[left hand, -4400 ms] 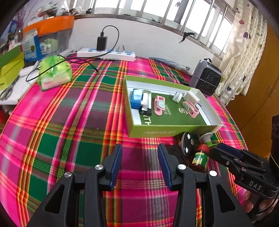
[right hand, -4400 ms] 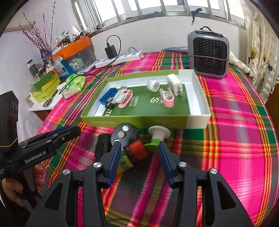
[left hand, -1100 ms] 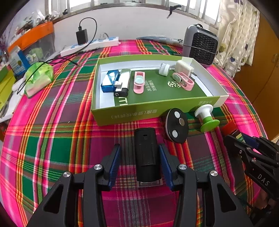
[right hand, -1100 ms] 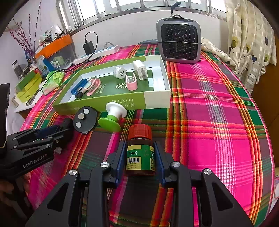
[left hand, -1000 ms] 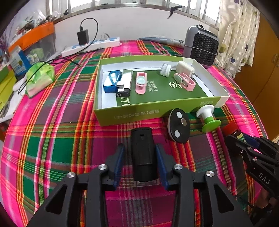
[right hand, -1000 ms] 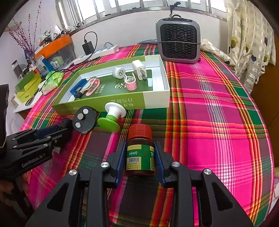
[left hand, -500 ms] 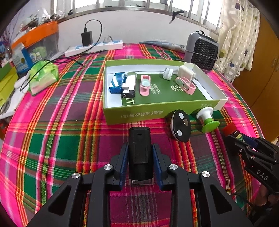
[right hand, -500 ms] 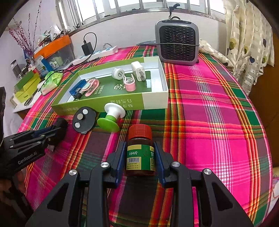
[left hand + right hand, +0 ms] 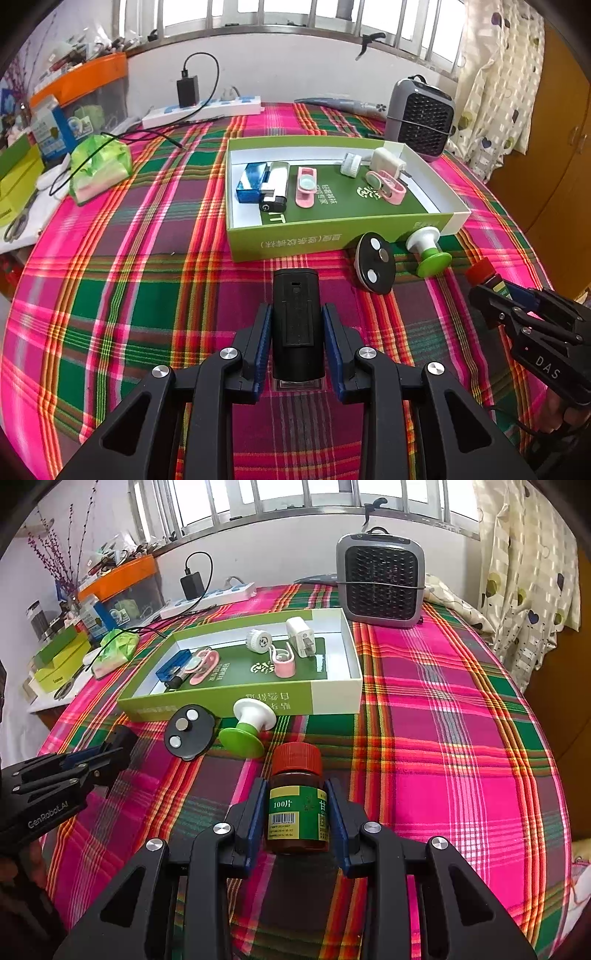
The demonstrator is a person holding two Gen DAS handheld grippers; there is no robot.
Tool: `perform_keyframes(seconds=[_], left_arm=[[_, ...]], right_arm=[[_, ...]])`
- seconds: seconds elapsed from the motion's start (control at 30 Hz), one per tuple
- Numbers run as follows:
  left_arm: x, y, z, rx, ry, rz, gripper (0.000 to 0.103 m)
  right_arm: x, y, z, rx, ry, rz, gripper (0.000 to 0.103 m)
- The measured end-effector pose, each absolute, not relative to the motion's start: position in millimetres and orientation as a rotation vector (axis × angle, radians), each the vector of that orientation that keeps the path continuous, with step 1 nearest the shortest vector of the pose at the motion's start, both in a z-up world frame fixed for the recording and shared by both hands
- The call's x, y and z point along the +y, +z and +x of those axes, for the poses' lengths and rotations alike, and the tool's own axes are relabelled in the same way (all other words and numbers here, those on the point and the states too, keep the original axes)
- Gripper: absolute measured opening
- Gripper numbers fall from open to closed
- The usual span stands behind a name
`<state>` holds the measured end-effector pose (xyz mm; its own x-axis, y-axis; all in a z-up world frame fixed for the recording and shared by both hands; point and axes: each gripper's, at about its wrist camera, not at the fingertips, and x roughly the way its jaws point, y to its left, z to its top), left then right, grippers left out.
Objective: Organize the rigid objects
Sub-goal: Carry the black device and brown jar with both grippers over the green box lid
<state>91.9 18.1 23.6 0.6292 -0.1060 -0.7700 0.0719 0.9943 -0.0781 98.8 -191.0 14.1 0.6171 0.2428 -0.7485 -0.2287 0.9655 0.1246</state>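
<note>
My left gripper point(image 9: 297, 314) is shut on a black box-shaped device point(image 9: 296, 317) and holds it above the plaid tablecloth. My right gripper point(image 9: 297, 790) is shut on a brown pill bottle point(image 9: 297, 805) with a red cap and green label. A green open box point(image 9: 332, 236) ahead holds several small items: a blue case point(image 9: 249, 181), pink clips, a white charger point(image 9: 386, 160). A black disc with magnets point(image 9: 375, 267) and a white-and-green knob point(image 9: 428, 247) lie in front of the box. The right gripper with the bottle shows in the left wrist view point(image 9: 491, 284).
A grey fan heater point(image 9: 382, 579) stands behind the box at the right. A white power strip point(image 9: 203, 110) with a black charger lies at the back. A green bag point(image 9: 99, 166) and stacked boxes sit at the left edge. The round table drops off at the right.
My left gripper closed on the black device and lifted it slightly back from the box. My right gripper kept its hold on the bottle and rose a little.
</note>
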Motion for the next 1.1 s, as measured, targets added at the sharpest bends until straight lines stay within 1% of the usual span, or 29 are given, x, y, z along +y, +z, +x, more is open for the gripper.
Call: perform_keyframes(seconds=[1.1], left_arm=[[19, 45, 78, 0.821, -0.106, -0.025, 0.026]], right_arm=[[-185, 29, 88, 0.818, 0.297, 0.005, 0.033]])
